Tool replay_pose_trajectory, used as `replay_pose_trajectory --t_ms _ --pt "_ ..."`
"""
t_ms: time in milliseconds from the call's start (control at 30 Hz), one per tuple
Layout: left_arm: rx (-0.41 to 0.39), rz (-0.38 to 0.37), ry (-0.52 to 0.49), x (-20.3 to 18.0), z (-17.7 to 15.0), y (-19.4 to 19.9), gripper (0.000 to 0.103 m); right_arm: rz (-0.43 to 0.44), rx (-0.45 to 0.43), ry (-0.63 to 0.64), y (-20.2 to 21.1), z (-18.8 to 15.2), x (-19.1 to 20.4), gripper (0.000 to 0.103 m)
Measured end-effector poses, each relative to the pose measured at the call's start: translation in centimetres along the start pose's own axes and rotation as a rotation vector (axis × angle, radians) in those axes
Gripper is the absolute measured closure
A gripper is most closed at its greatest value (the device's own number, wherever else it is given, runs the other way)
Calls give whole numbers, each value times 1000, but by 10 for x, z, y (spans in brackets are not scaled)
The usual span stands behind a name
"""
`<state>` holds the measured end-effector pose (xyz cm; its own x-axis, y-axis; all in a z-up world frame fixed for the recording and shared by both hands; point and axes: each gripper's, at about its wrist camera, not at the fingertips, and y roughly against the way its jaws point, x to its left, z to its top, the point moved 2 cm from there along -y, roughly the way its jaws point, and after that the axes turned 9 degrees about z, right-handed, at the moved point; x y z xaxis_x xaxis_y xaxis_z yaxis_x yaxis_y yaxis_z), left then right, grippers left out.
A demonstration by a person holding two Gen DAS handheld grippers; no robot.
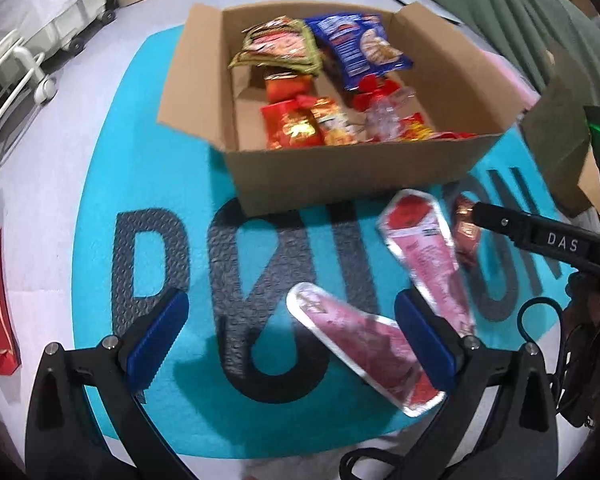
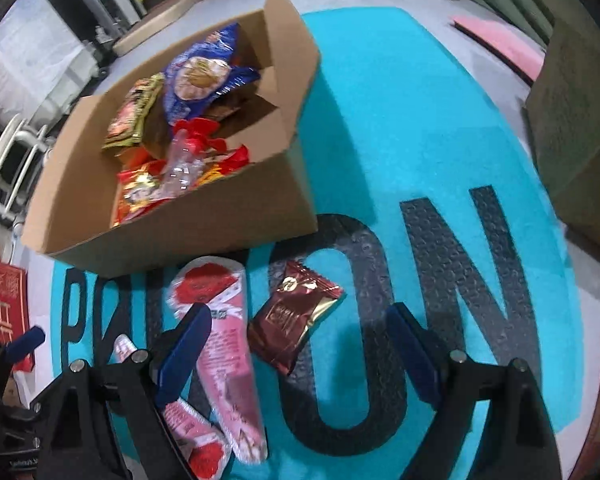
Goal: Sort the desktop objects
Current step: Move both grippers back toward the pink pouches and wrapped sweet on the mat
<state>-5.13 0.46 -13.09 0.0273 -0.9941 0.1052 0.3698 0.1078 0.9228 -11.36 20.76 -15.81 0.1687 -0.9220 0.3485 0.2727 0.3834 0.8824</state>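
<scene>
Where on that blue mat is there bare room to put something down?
Bare mat lies right of the cardboard box, up to the green block. It's crowded in front of the box: two pink packets and a brown sachet.

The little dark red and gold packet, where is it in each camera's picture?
Left wrist view: the dark red packet lies at the right, partly hidden behind the right tongs' black finger.
Right wrist view: it sits low in the middle, between the open tongs.
Shared landmark: the cardboard box of snacks, just behind it.
</scene>
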Motion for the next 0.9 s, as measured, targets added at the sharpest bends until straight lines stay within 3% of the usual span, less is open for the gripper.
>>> replay_pose_trajectory --t_ms 133,267,400,467,633,900 --pt "32 17 32 6 -1 -13 0 -59 13 -17 -15 2 -4 13" --pt "49 19 33 6 -3 -20 0 -46 25 -47 -26 0 -7 21" --pt "79 -10 36 3 -7 -27 0 -102 2 29 -30 -6 3 23" --pt "92 -27 35 0 -9 -29 0 -135 -22 54 -29 -12 5 29" --pt "144 -73 34 -9 -17 -36 0 -171 -85 62 -17 -23 -4 60" --pt "199 -138 37 -21 -30 -40 0 -130 -92 55 -14 -22 -8 65"
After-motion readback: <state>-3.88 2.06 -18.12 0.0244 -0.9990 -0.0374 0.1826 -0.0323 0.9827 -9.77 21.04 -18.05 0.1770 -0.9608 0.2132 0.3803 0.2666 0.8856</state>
